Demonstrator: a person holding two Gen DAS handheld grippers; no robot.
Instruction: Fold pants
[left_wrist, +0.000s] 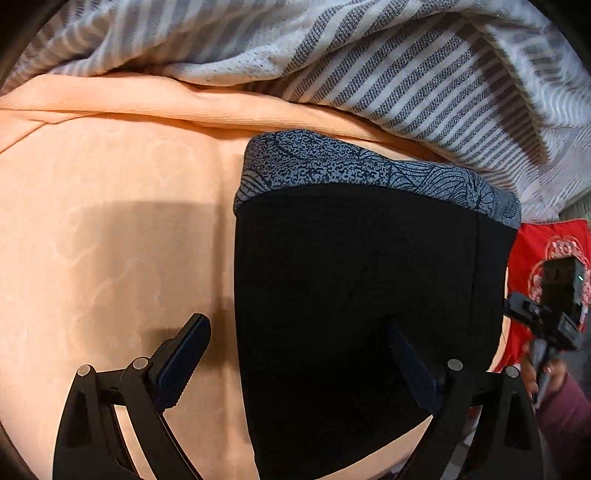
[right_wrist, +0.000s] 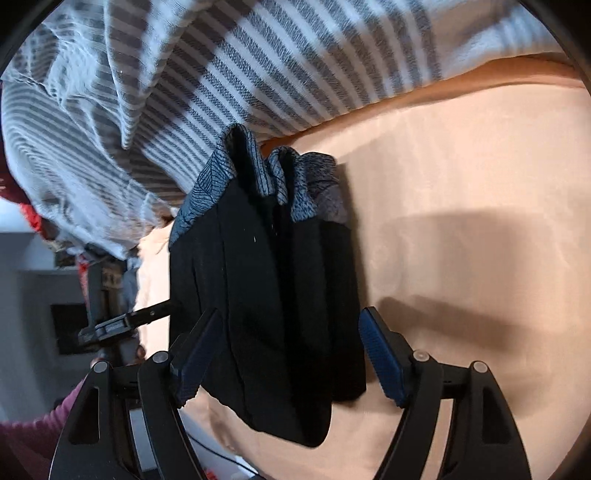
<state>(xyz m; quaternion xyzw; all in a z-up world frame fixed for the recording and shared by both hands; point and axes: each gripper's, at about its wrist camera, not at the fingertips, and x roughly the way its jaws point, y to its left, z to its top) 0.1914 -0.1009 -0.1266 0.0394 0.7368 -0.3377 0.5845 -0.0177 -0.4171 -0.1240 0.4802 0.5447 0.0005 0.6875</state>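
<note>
Hand-held grippers (left_wrist: 299, 363) (right_wrist: 291, 354) agape over peach bedsheet (left_wrist: 110, 221).

Black pants (left_wrist: 362, 295) with a grey patterned waistband (left_wrist: 369, 166) lie folded flat, waistband farthest ahead, between the fingers of both open tongs.

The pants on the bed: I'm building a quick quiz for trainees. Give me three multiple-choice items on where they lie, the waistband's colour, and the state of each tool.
1. The pants lie on:
A. the peach sheet
B. a wooden floor
C. a chair

2. The waistband is:
A. red
B. patterned grey-blue
C. white

3. The left tool and right tool are:
A. both shut on cloth
B. one open, one shut
C. both open

Answers: 1 A, peach sheet shows around the pants; 2 B, dark lines on grey-blue; 3 C, the fingers stand wide apart.
</note>
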